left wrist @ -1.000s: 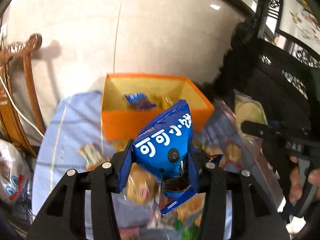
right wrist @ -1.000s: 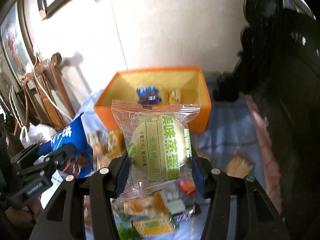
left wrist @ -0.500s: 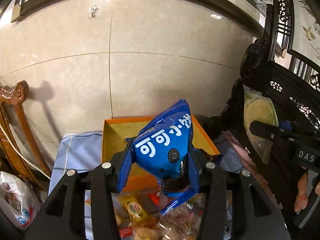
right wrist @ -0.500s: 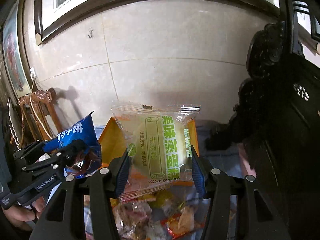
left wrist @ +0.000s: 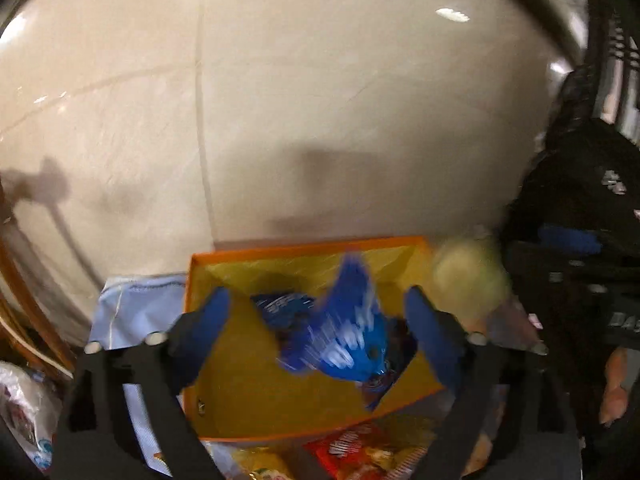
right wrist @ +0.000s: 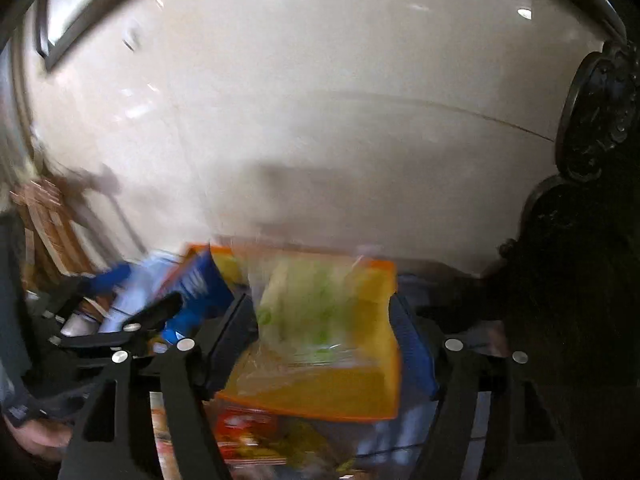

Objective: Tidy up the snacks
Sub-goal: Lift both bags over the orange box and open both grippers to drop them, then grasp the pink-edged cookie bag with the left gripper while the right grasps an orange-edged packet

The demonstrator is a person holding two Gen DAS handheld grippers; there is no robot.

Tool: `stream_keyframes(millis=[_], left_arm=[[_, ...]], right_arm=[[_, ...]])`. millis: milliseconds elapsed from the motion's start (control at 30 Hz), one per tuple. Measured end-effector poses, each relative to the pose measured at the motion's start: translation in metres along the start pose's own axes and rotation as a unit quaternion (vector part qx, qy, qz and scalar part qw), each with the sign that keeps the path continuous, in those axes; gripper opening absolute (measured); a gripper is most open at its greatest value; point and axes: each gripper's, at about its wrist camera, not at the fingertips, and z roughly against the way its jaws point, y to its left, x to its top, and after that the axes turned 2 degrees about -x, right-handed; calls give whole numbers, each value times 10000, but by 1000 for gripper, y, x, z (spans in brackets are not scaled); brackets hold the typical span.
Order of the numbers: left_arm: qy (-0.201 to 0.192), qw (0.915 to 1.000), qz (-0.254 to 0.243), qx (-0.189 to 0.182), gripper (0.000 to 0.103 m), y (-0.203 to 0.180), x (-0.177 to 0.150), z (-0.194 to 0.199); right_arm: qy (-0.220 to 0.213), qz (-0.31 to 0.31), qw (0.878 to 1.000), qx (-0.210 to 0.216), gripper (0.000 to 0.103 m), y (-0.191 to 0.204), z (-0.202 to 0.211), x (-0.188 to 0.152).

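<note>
The orange box [left wrist: 304,416] with a yellow inside stands against the wall; it also shows in the right wrist view [right wrist: 372,396]. My left gripper [left wrist: 316,320] is open above it. The blue snack packet [left wrist: 344,340] is blurred, free between the fingers, falling into the box beside another blue packet [left wrist: 280,308]. My right gripper [right wrist: 328,320] is open. The clear packet with the pale green cake [right wrist: 316,312] is blurred between its fingers, dropping over the box; it shows in the left wrist view [left wrist: 468,280] at the box's right corner.
Loose snack packets [left wrist: 360,452] lie on the light blue cloth [left wrist: 132,300] in front of the box. A wooden chair [right wrist: 44,224] stands at the left, dark carved furniture [right wrist: 580,240] at the right. A tiled wall is right behind the box.
Both grippers have moved forward over the box and opened. The blue packet and the green cake packet have left the fingers and are dropping into the box.
</note>
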Motion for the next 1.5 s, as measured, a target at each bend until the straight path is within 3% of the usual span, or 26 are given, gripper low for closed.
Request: stream_keyframes(millis=[200,300,433,500,667,867,1167,1267,1333,1400,1433,1467,1500], left_arm=[[195,9997,148,43,90,25,-46,12],[322,9994,20,99,92,28,-83,33],[596,9982,-93,26,93,30,-141,66],[763,9969,-177,-8,93,30,-176,85],[974,9945,-387,-7,93,22,-253,129],[1361,9897,-431,86,93,15,-313,143],[1657,9844,-393,445,93,16,-349,116],[2000,9775,-242,631,93,23,-364,100],[1921,9791,-54,663,96,29,-370,99],[1872,9799,-152,673,96,27,-371,100],[1849,9808,-115,608,96,28,-372,100],[1805,9818,-111,584,91,29,-372,101],[1717,9834,-132,573,73,29,-373,104]], right_arm=[[130,-8,9999,-2,71,-4,9,-53],[321,-215,9992,138,73,-3,18,-95],[911,-478,9936,472,74,7,30,-170],[1305,-378,9891,565,74,19,34,-211],[1635,228,9847,562,74,53,43,-268],[1667,553,9830,540,74,80,41,-281],[1882,901,9768,483,79,101,11,-295],[1976,982,9745,399,80,106,-1,-302],[1968,1061,9741,327,80,109,-3,-306],[1932,1280,9723,298,75,115,-2,-310],[1900,1313,9726,284,66,116,-1,-310],[1888,1281,9730,342,60,115,1,-310],[1875,1201,9741,387,58,114,3,-308]])
